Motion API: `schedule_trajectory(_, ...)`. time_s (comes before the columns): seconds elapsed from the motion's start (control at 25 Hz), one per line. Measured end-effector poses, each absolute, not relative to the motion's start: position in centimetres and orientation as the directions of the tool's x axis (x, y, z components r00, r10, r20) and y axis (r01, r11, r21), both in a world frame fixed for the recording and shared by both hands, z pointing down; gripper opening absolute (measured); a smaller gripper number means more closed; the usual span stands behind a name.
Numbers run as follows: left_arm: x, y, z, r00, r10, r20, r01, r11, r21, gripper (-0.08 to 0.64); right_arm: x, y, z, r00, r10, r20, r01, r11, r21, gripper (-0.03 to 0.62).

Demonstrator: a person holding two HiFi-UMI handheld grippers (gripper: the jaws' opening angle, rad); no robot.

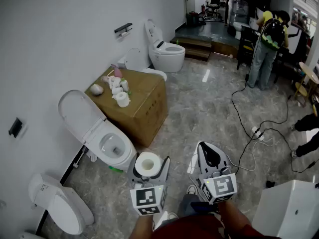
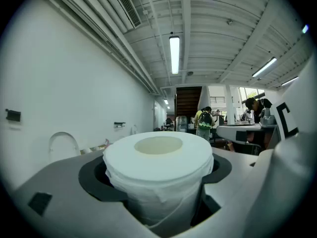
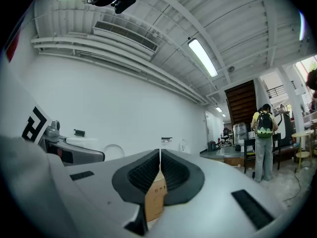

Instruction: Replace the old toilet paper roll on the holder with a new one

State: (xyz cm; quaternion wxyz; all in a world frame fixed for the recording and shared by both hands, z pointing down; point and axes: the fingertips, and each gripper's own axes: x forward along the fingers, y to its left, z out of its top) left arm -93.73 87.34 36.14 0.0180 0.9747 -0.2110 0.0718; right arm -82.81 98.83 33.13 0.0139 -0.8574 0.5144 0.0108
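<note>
- Left gripper (image 1: 148, 169) is clamped on a full white toilet paper roll (image 2: 158, 155), held upright with its hollow core facing up, on the near side of the cardboard box (image 1: 144, 103).
- Right gripper (image 3: 159, 157), beside the left one, has its jaws pressed together with nothing between them.
- Black wall holder (image 1: 123, 29) is mounted beyond the box's far end, well apart from both grippers.
- More paper rolls (image 1: 121, 99) sit on top of the box.
- An open-lidded toilet (image 1: 107, 144) stands just beside the box, against the white wall.
- A person in a yellow top (image 1: 266, 39) stands far past the box.
</note>
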Motion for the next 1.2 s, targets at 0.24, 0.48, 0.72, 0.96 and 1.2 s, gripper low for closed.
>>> schedule_trajectory(0.24,-84.3,85.4,35.6,0.908,-0.395,0.141,-0.4,-0.916,0.009,0.463,-73.8,96.8,33.8,0.468,-0.883,-0.033,-0.884,-0.468,-0.004,0.025)
schedule_trajectory(0.48,-76.7,85.0,36.6,0.909,-0.388,0.155,-0.395,-0.918,0.019,0.463,-66.5,95.8,34.6,0.468,-0.884,-0.016,-0.884,-0.467,-0.017,0.025)
schedule_trajectory(0.72,-71.4,83.8,37.2,0.903,-0.4,0.157,-0.41,-0.912,0.031,0.463,-61.2,94.8,35.0,0.47,-0.882,-0.016,-0.882,-0.469,-0.045,0.025)
schedule_trajectory(0.96,-66.8,82.8,37.8,0.908,-0.384,0.168,-0.396,-0.918,0.038,0.463,-56.9,94.0,34.9,0.482,-0.876,-0.021,-0.876,-0.48,-0.054,0.025)
schedule_trajectory(1.2,-62.4,80.7,37.8,0.924,-0.347,0.162,-0.36,-0.931,0.055,0.463,-52.7,92.3,35.3,0.513,-0.858,-0.02,-0.857,-0.511,-0.064,0.025)
